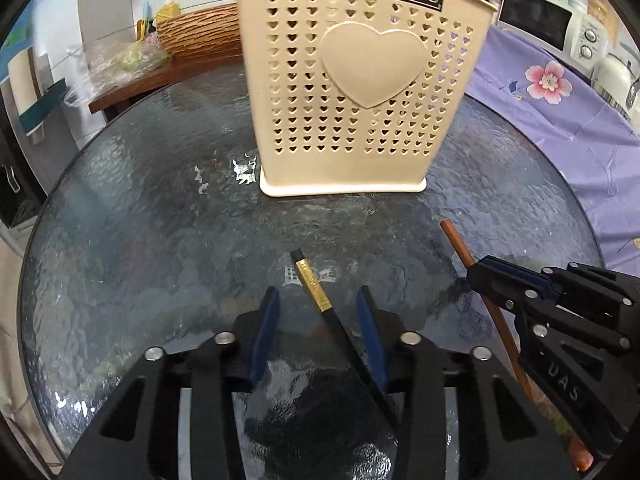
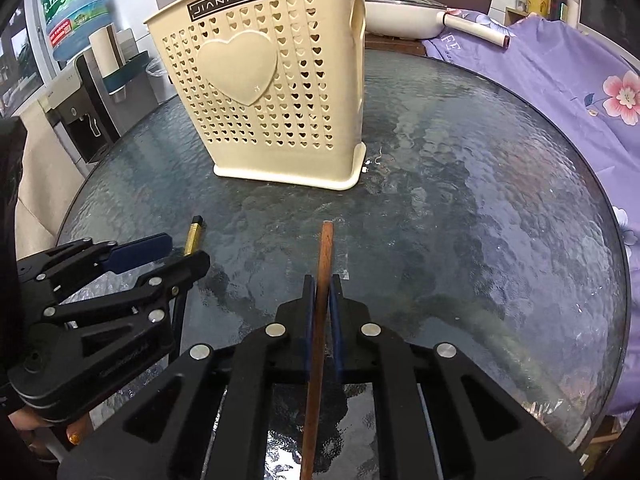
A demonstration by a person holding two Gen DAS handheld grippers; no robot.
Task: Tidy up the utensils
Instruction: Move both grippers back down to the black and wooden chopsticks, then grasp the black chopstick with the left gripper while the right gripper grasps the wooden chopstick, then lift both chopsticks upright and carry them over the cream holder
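Observation:
A cream perforated utensil holder (image 1: pixel 360 80) with a raised heart stands upright on the round glass table (image 1: pixel 140 220); it also shows in the right wrist view (image 2: pixel 272 92). A black chopstick with a gold band (image 1: pixel 316 292) lies between the blue pads of my open left gripper (image 1: pixel 320 300), nearer the right pad. Its gold end shows in the right wrist view (image 2: pixel 194 238). My right gripper (image 2: pixel 322 284) is shut on a brown wooden chopstick (image 2: pixel 324 256), which points toward the holder. The same chopstick (image 1: pixel 460 248) and gripper (image 1: pixel 480 276) show in the left wrist view.
A purple flowered cloth (image 2: pixel 560 80) covers the surface to the right. A woven basket (image 1: pixel 200 32) and wooden shelf sit behind the table. A white pan (image 2: pixel 404 16), a microwave (image 1: pixel 552 20) and a water dispenser (image 2: pixel 80 100) stand around.

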